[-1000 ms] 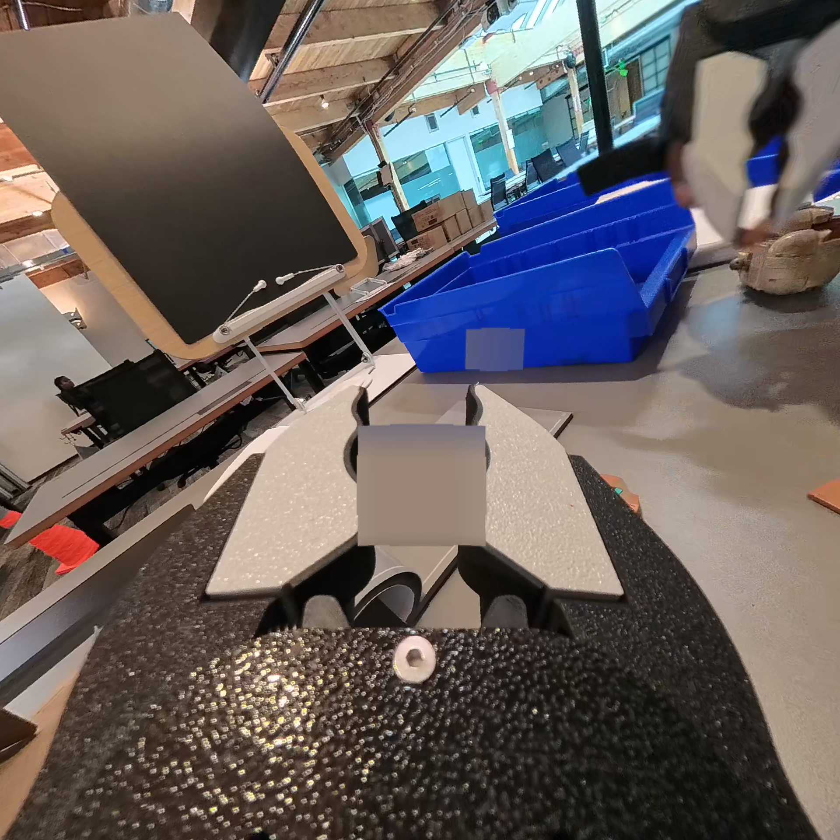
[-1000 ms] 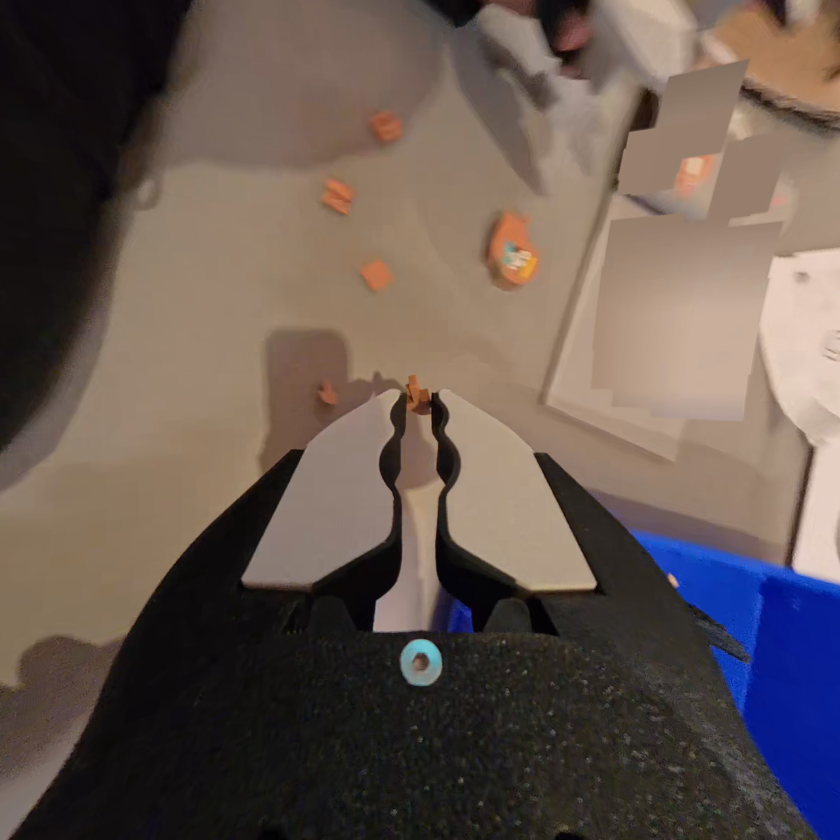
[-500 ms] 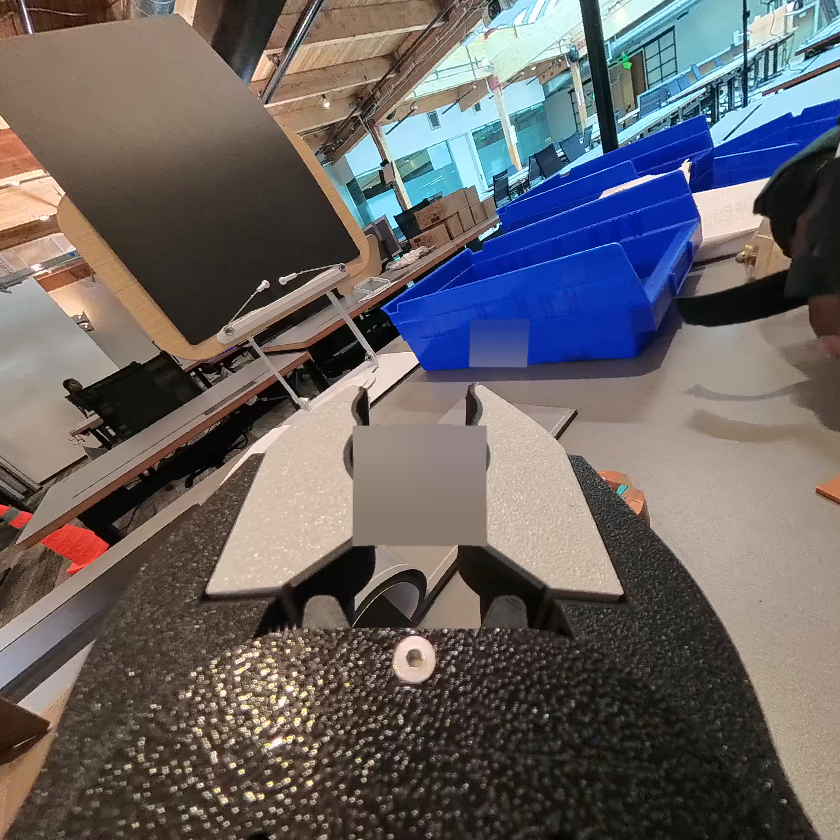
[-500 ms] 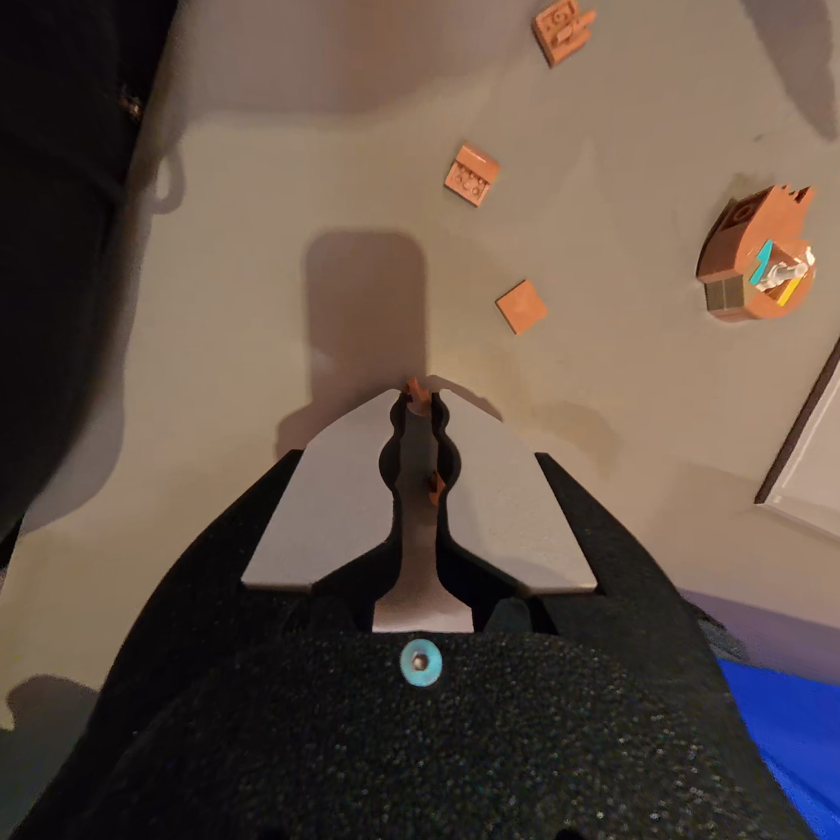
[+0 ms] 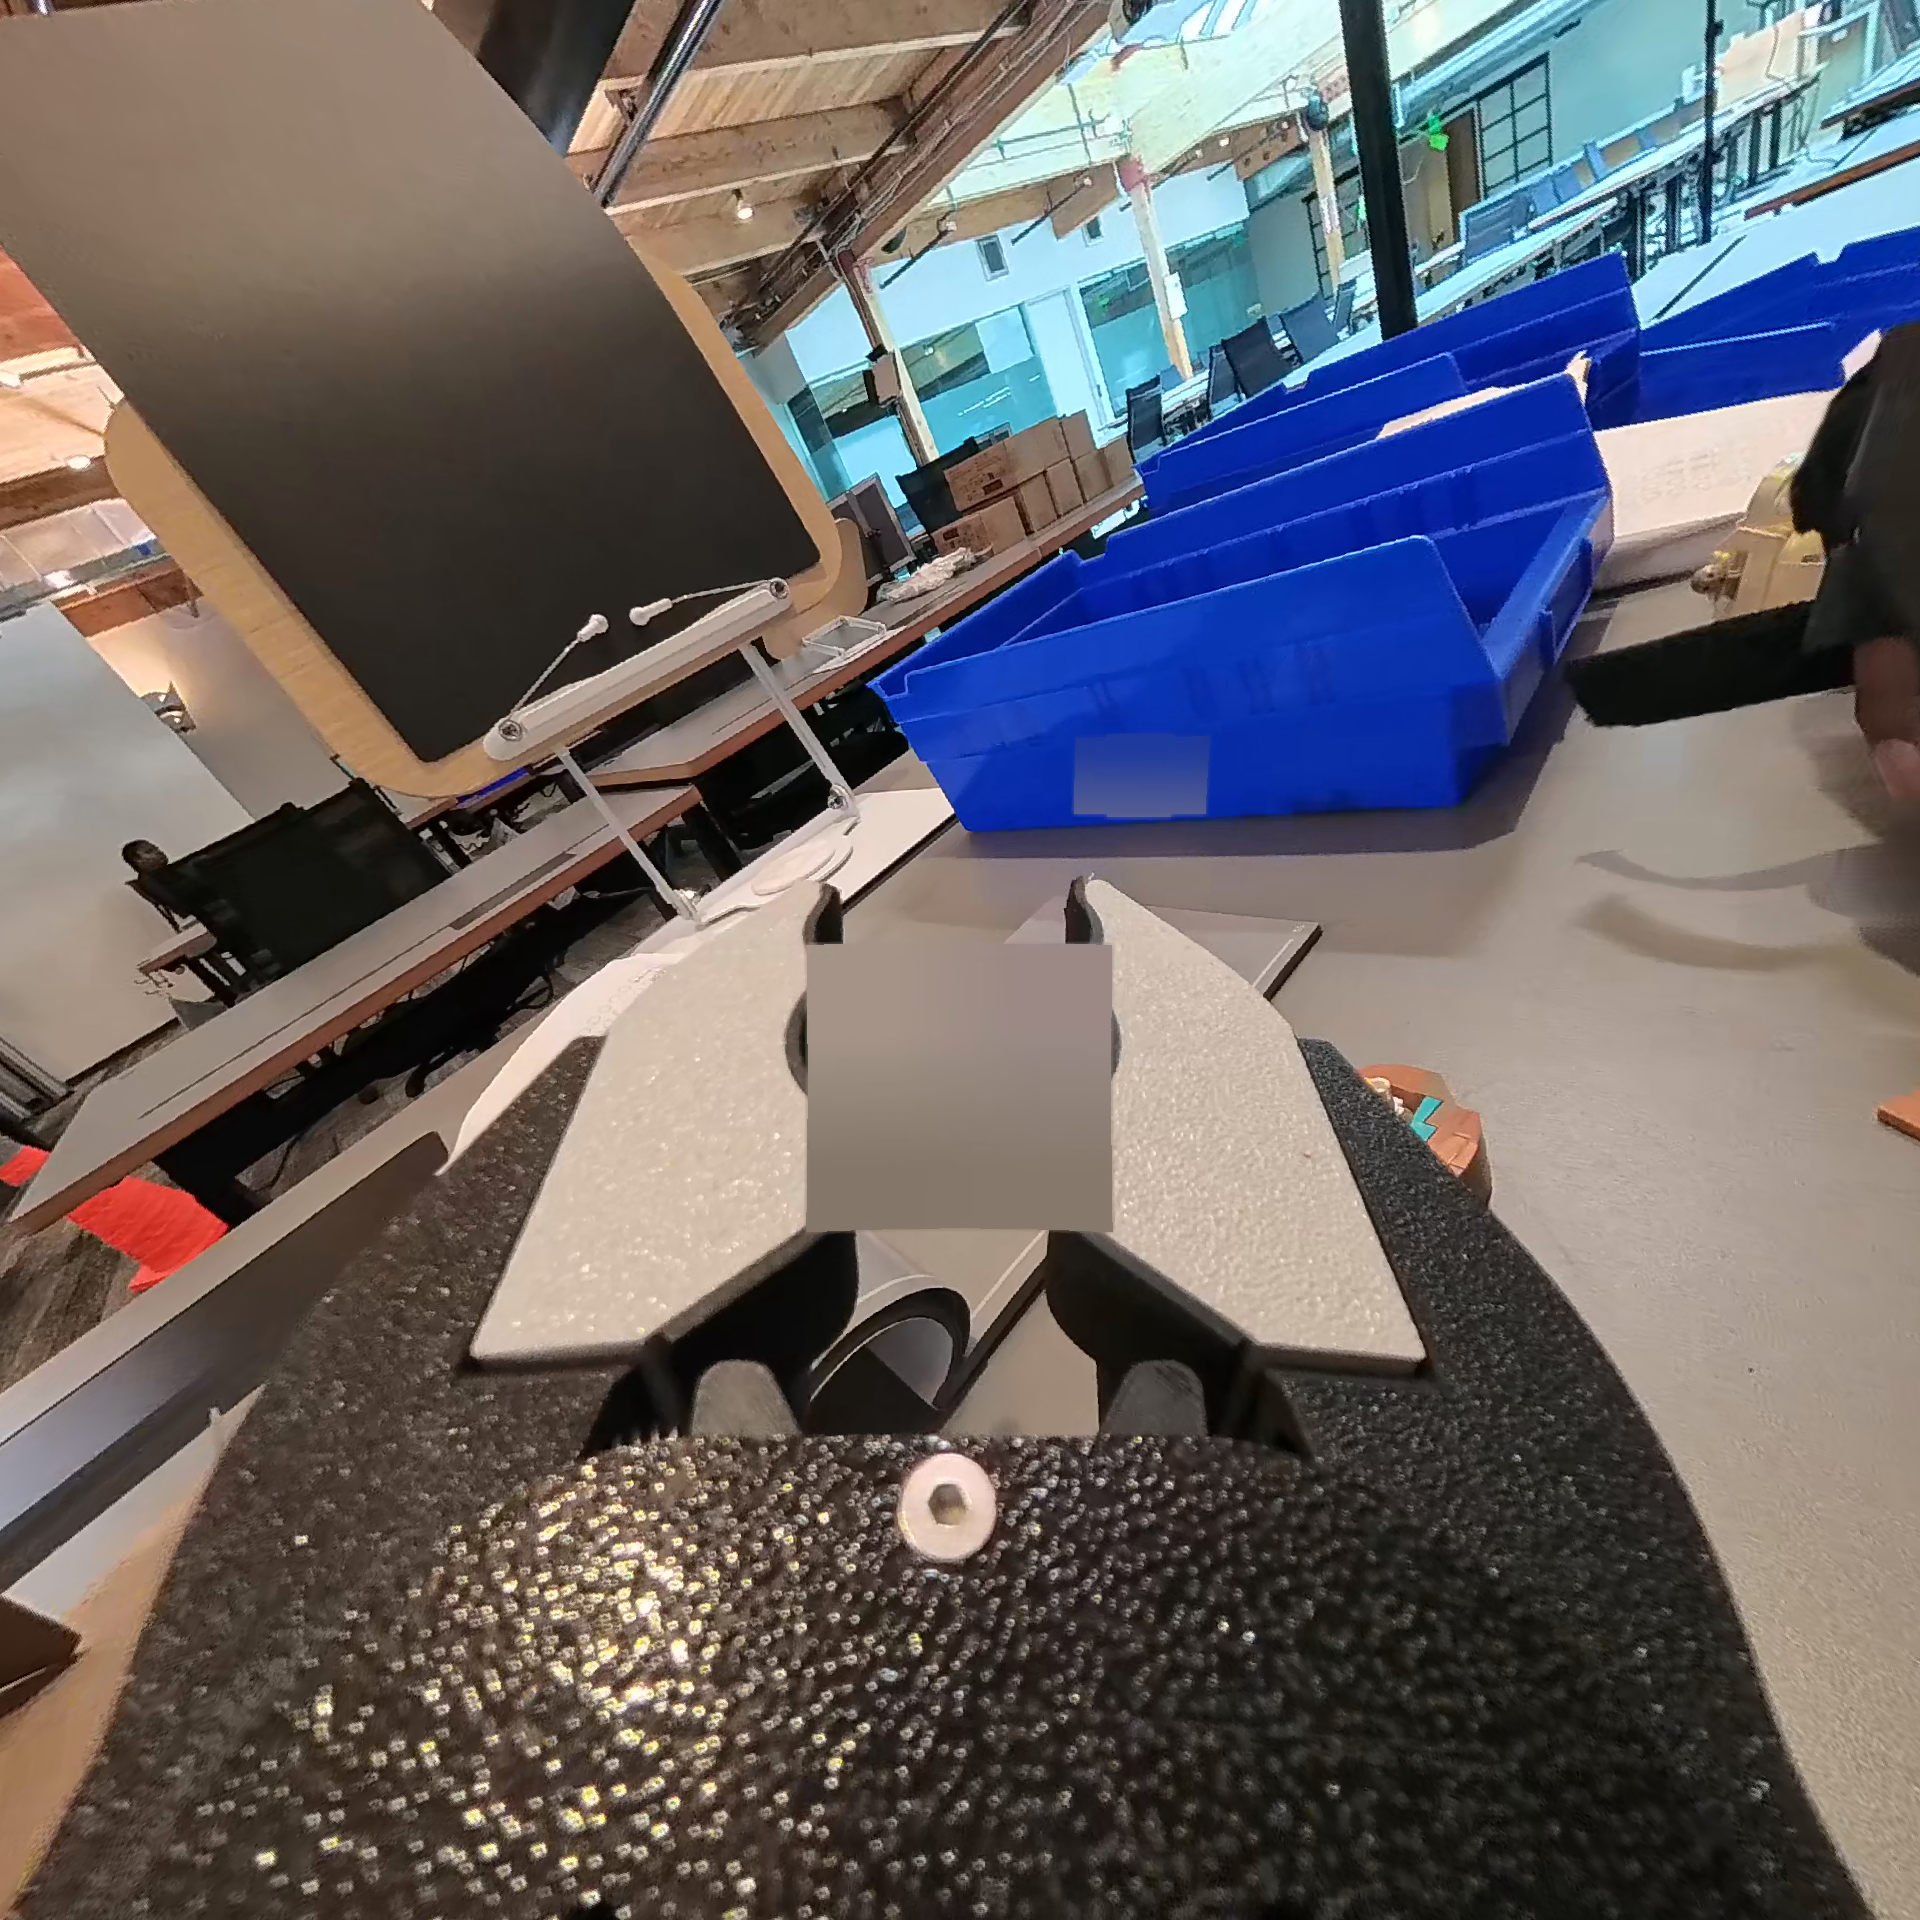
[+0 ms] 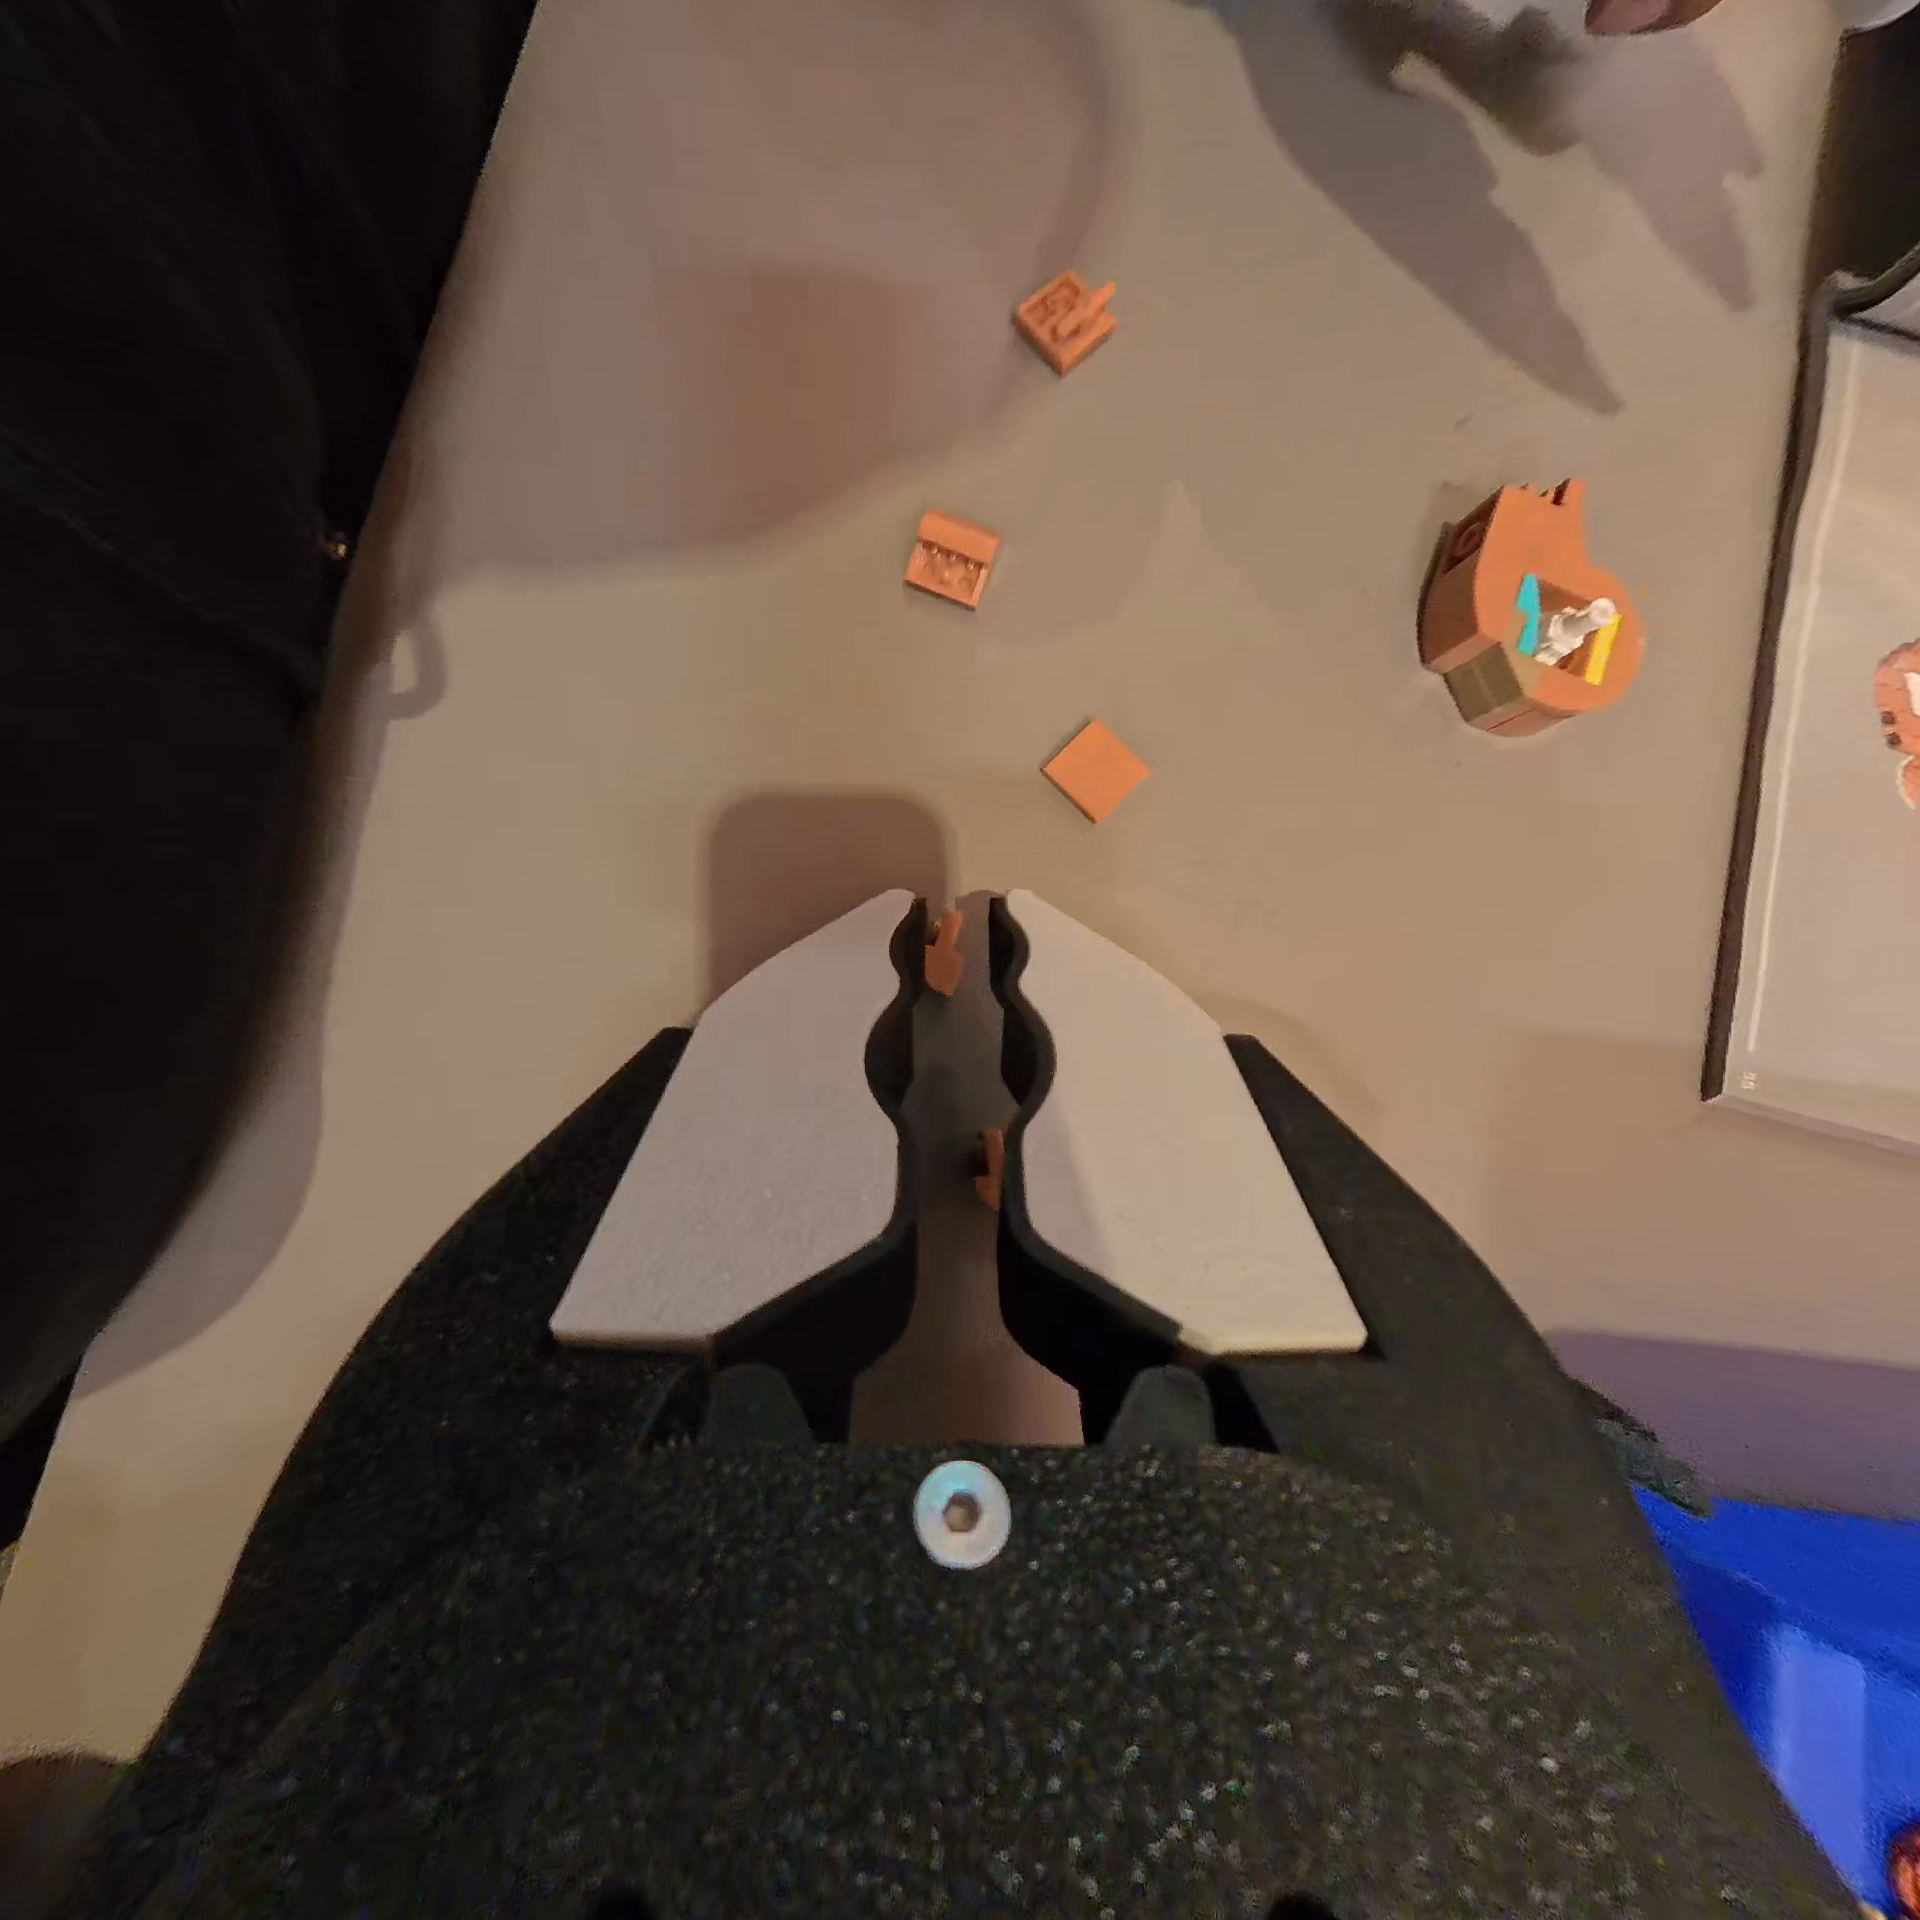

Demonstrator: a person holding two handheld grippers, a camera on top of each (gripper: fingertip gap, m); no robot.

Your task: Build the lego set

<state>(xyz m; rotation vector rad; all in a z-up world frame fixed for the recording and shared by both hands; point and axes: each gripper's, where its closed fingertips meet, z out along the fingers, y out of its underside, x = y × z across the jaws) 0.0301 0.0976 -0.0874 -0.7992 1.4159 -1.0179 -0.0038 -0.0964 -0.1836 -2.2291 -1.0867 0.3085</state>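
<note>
My right gripper (image 6: 954, 920) hangs over the grey table (image 6: 727, 416), shut on a small orange piece (image 6: 943, 951). The piece sits between the fingertips, close against the left pad. A second orange bit (image 6: 987, 1169) shows deeper in the slot by the right finger. An orange square tile (image 6: 1096, 769) lies just ahead to the right. My left gripper (image 5: 951, 914) rests low over the table (image 5: 1558, 1039), fingertips apart with bare table between them. A blurred patch hides the space farther back, and a curled grey sheet (image 5: 894, 1330) shows under it.
Two studded orange pieces (image 6: 953, 558) (image 6: 1065, 320) and a round brown model (image 6: 1522, 613) lie ahead; it also shows in the left wrist view (image 5: 1429, 1122). A flat board (image 6: 1829, 727) lies right. Blue bins (image 5: 1247, 675) and a tablet on a stand (image 5: 364, 343) are behind. Dark clothing (image 6: 187, 520) is at left. My right fingertips sit around 20 cm from my left ones. The orange square tile (image 6: 1096, 769) sits 4 cm or so from the ends of my right fingers.
My right gripper has swung over the loose orange pieces and come lower, keeping the small piece; it now sits a little farther back between the tips. My left gripper has stayed put.
</note>
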